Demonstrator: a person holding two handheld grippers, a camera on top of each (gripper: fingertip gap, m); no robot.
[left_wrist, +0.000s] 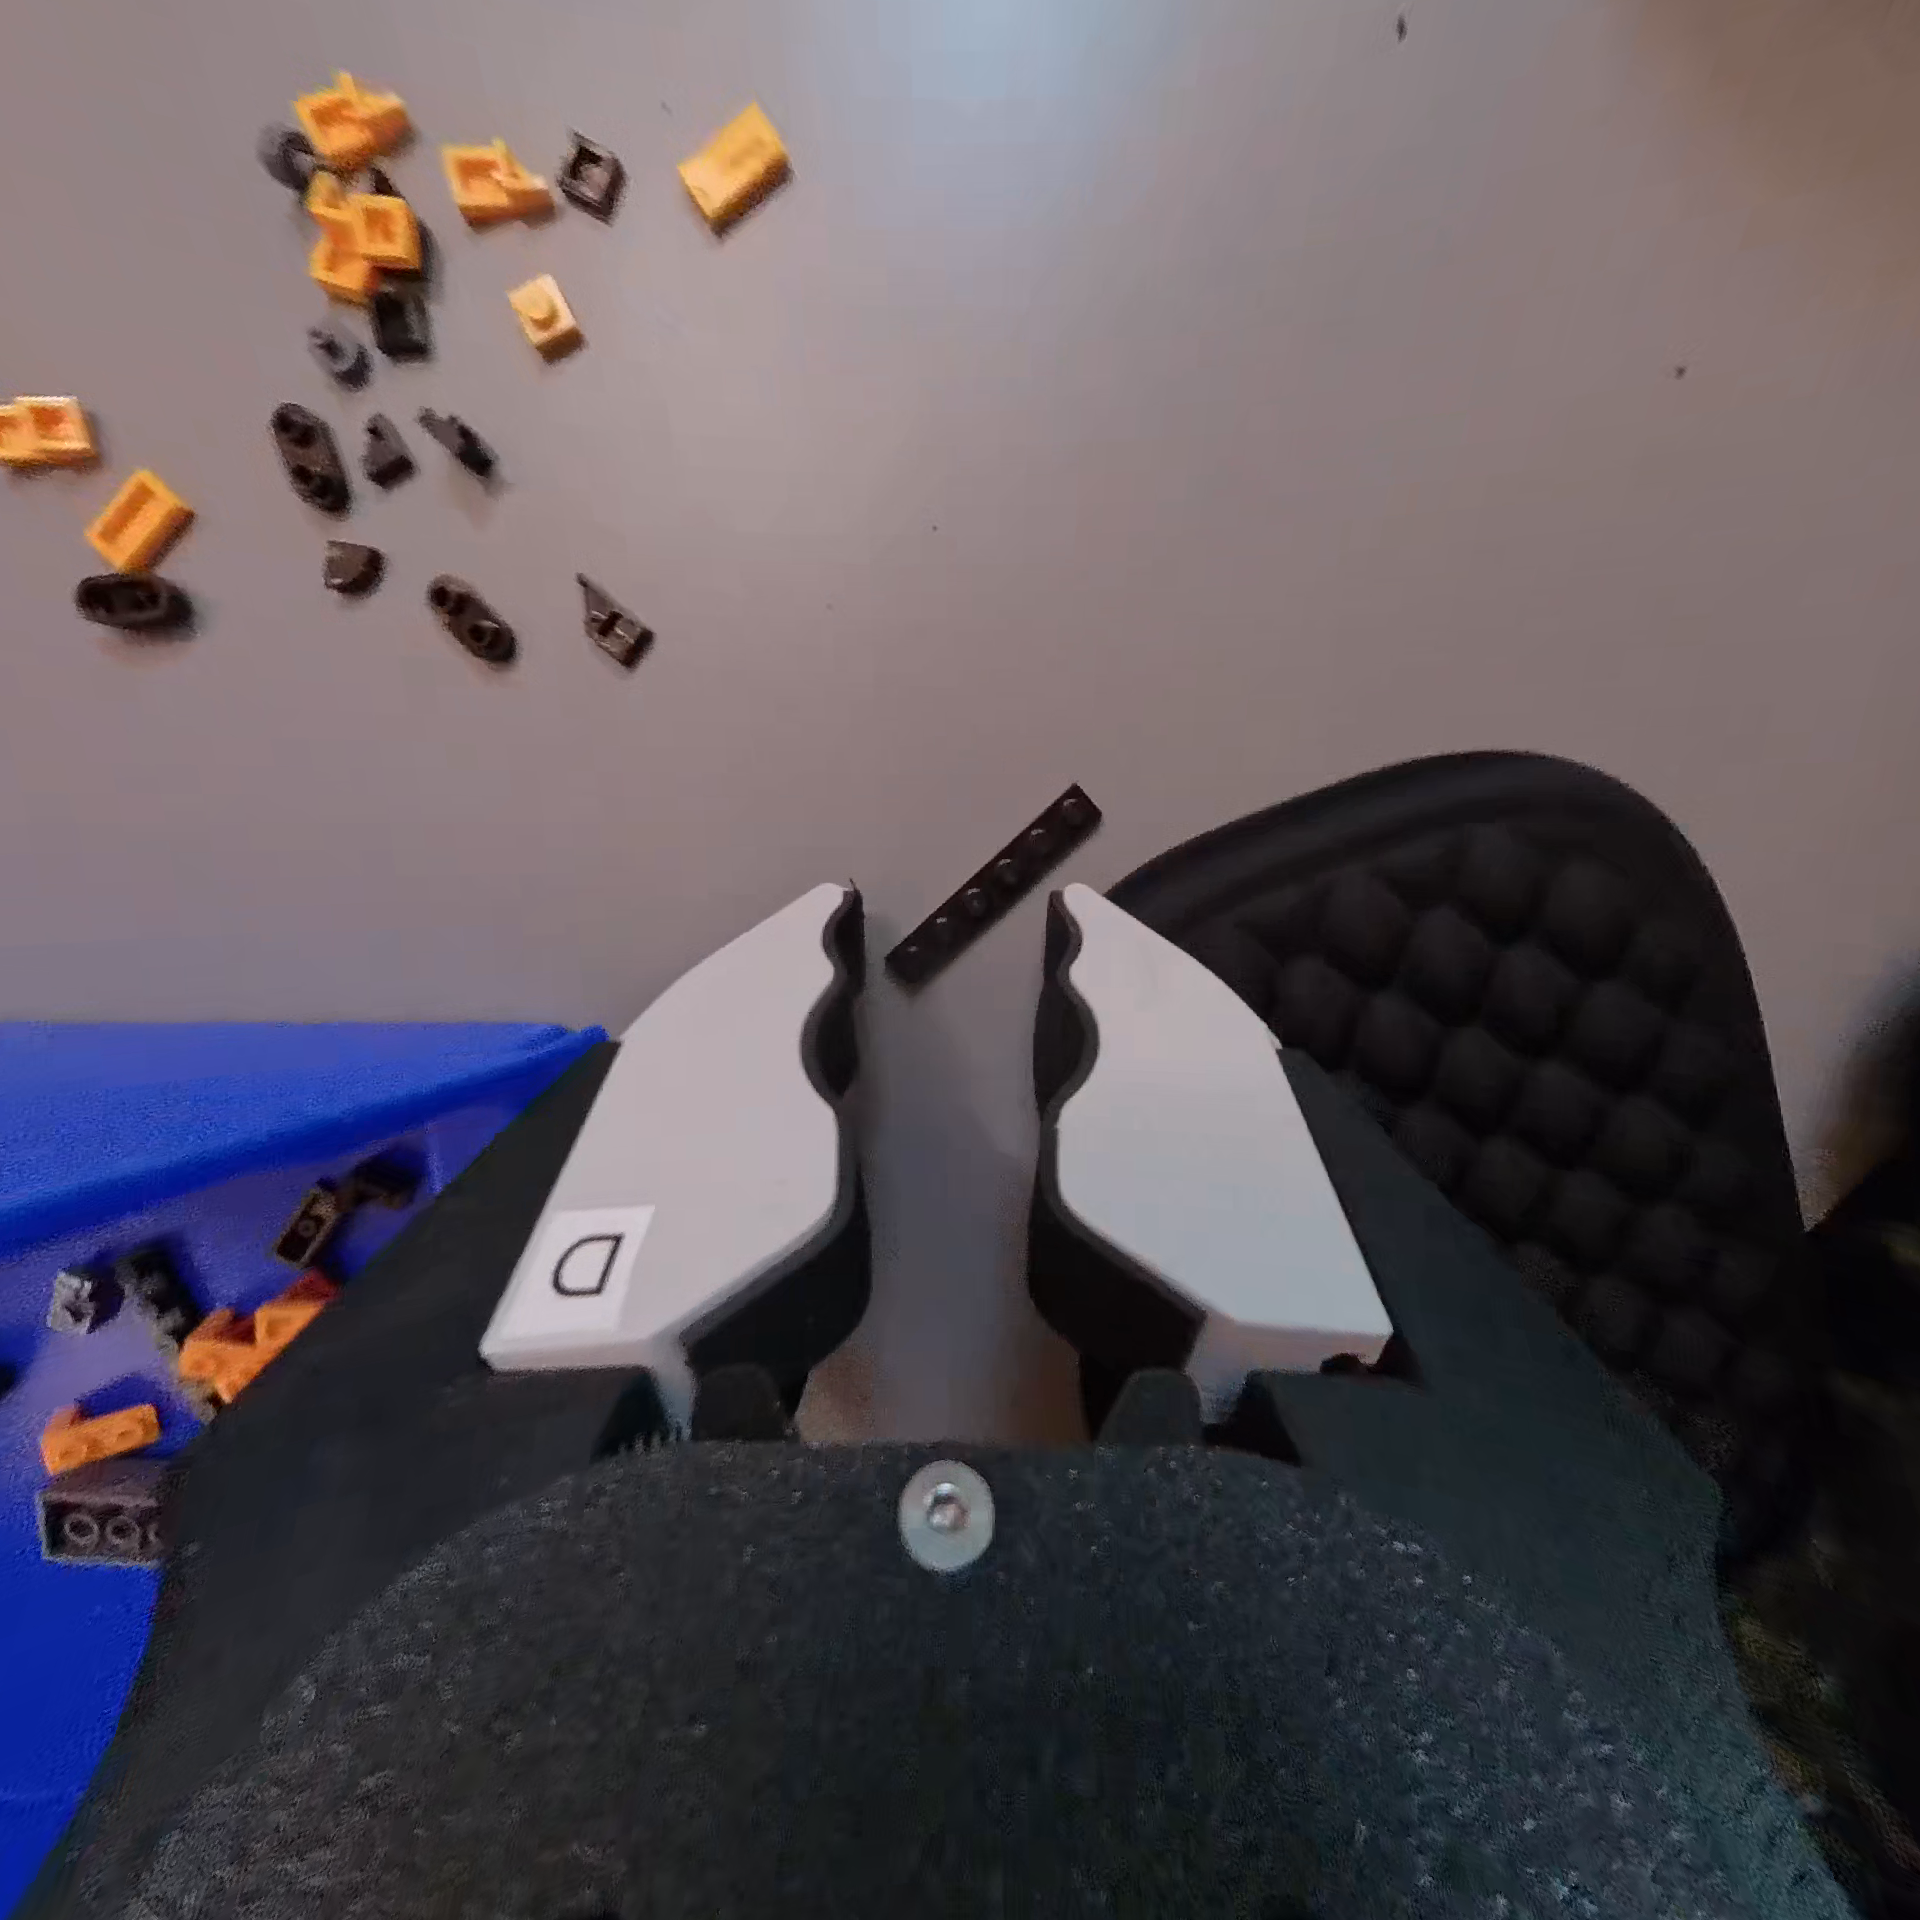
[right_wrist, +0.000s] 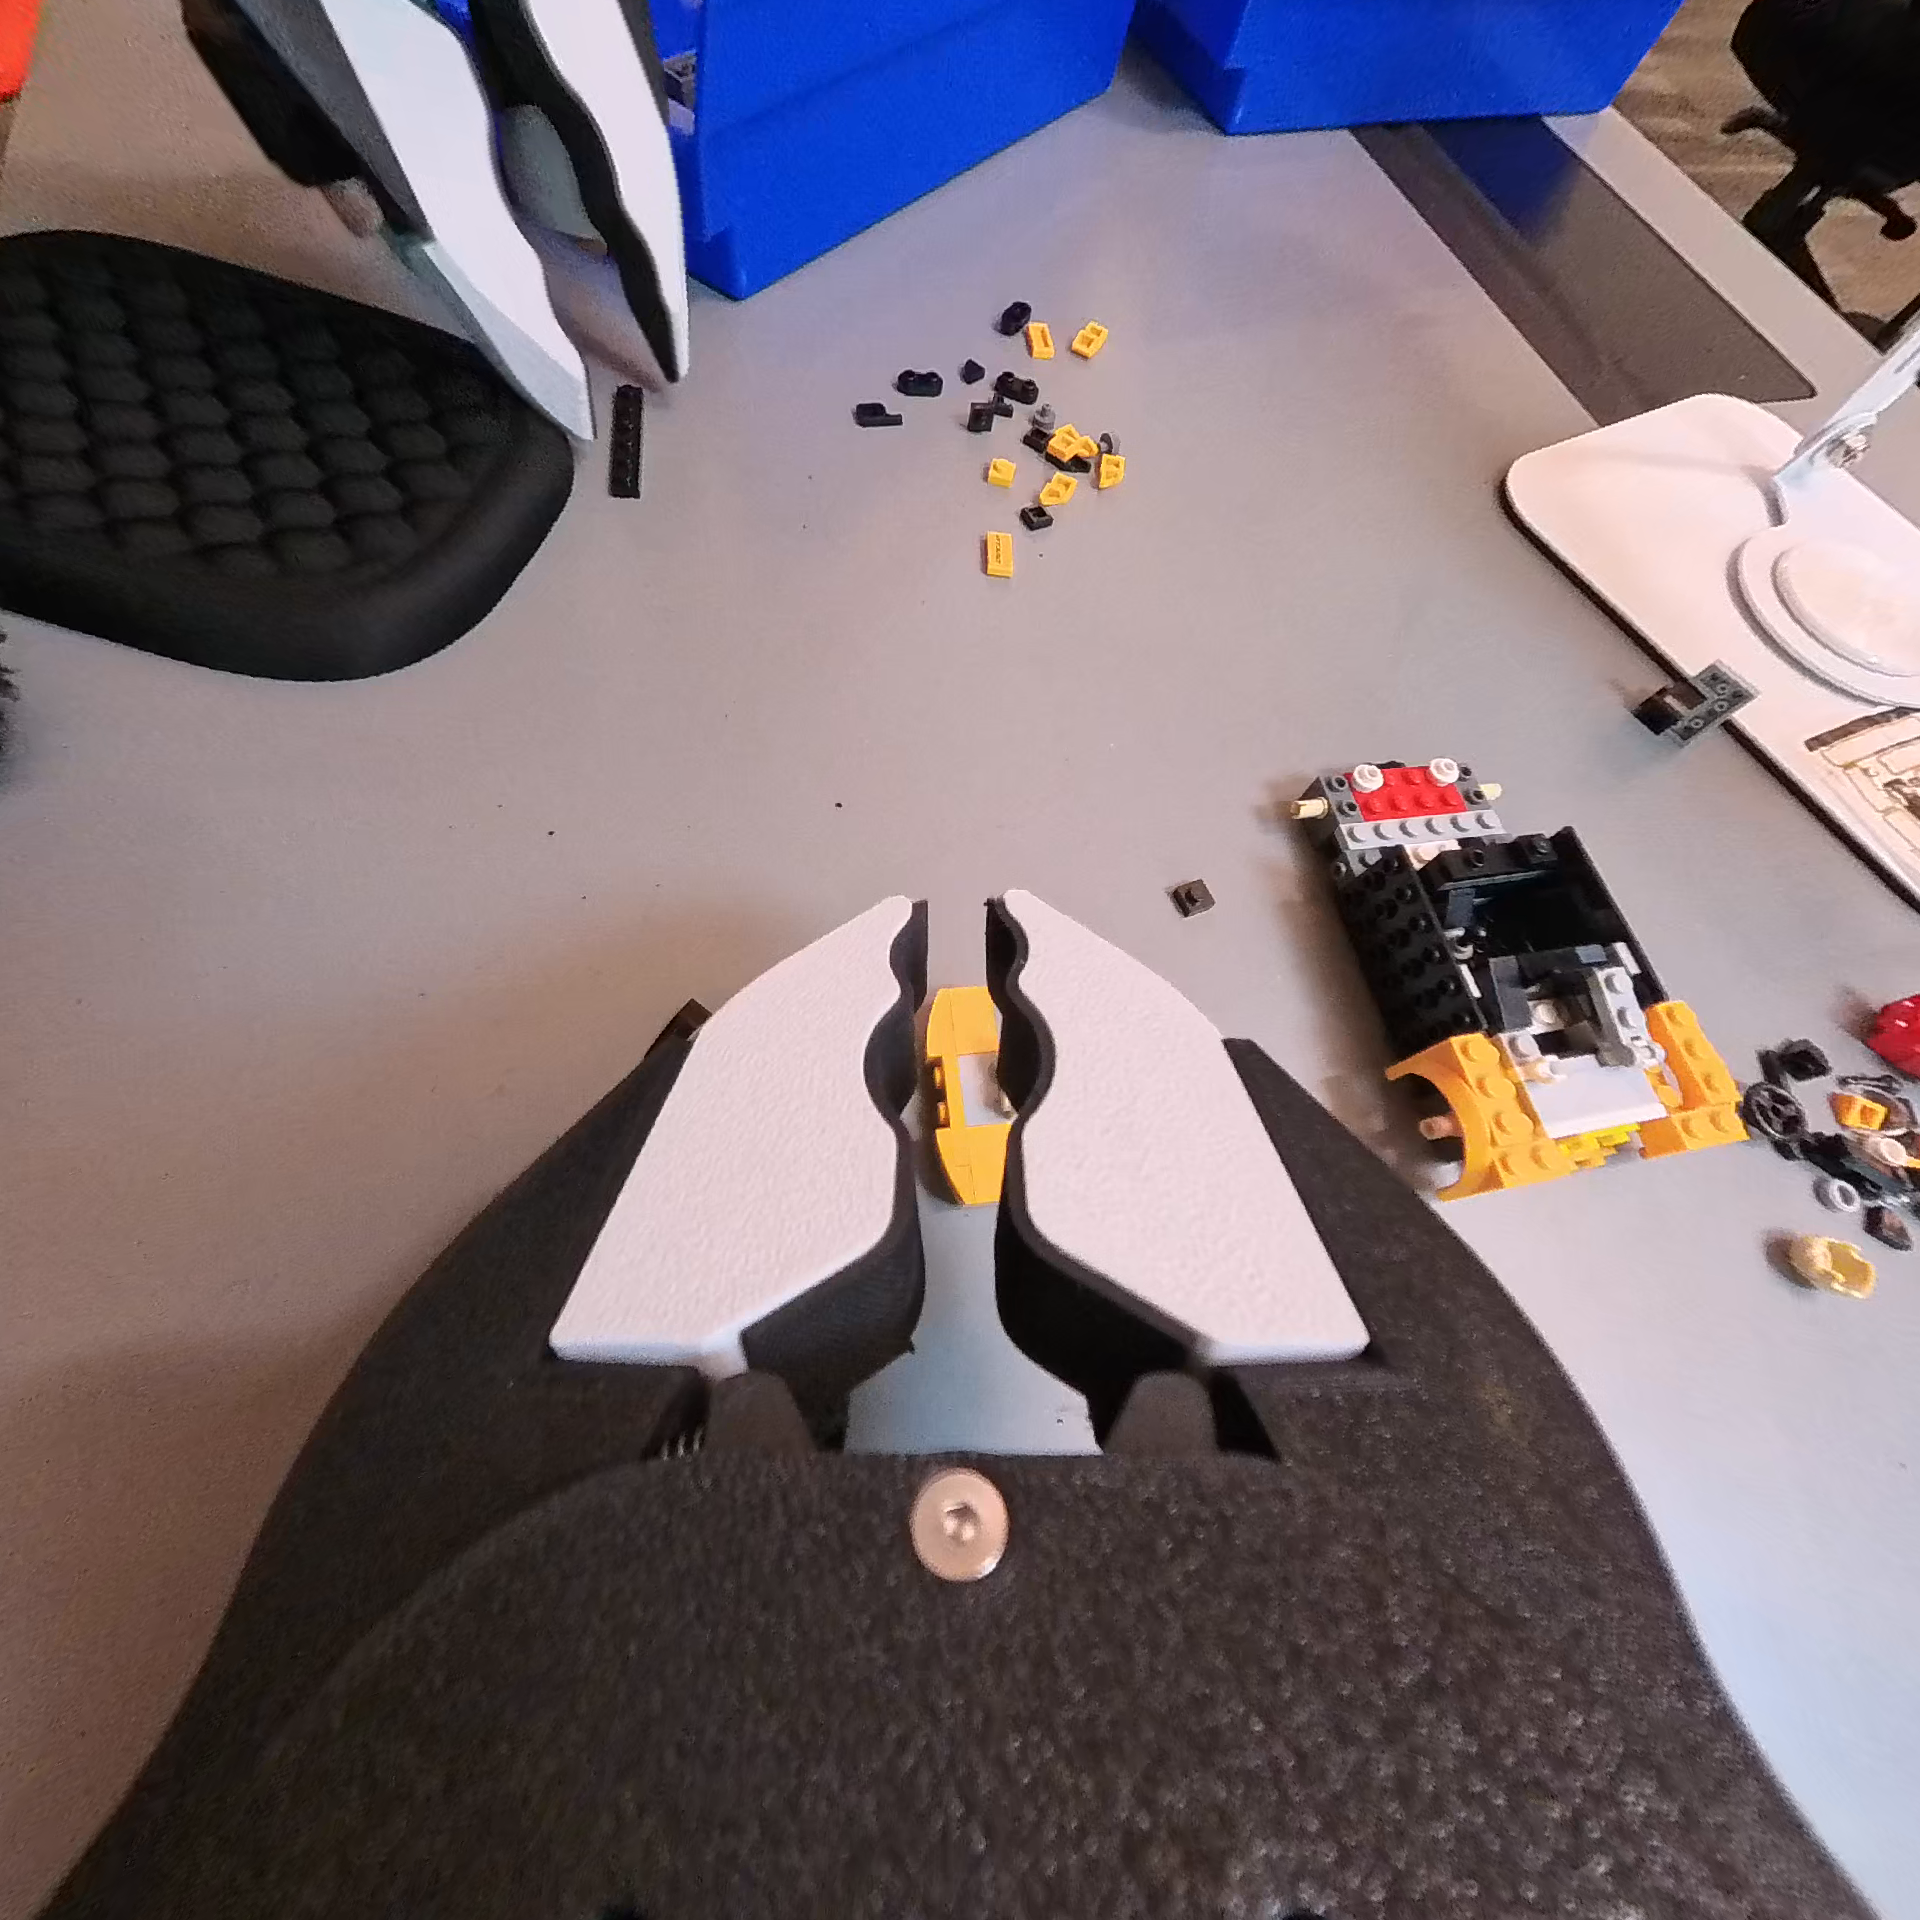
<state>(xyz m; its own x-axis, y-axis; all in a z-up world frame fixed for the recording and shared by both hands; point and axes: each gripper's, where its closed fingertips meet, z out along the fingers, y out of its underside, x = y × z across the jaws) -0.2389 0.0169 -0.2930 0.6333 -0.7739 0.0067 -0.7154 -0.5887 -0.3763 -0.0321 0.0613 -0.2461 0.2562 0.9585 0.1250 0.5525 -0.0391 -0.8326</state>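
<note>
in the left wrist view the left claw (left_wrist: 956, 914) stands released, its white fingers spread over the grey worktop (left_wrist: 1247, 416). a thin black studded plastic strip (left_wrist: 992, 891) lies flat and slantwise on the worktop between and just past the fingertips, clear of both pads. a black quilted cushion (left_wrist: 1507, 1039) sits just to the right, a blue plastic bin (left_wrist: 208, 1122) holding loose bricks to the left, and a scatter of small orange and black bricks (left_wrist: 364, 312) lies farther off.

in the right wrist view the right claw (right_wrist: 956, 914) is clenched on a small yellow brick assembly (right_wrist: 966, 1091), gripped between the dark pads behind the fingertips. a part-built black, yellow and red brick vehicle (right_wrist: 1496, 997) stands near on the right, a single small dark square piece (right_wrist: 1193, 896) between them.
</note>
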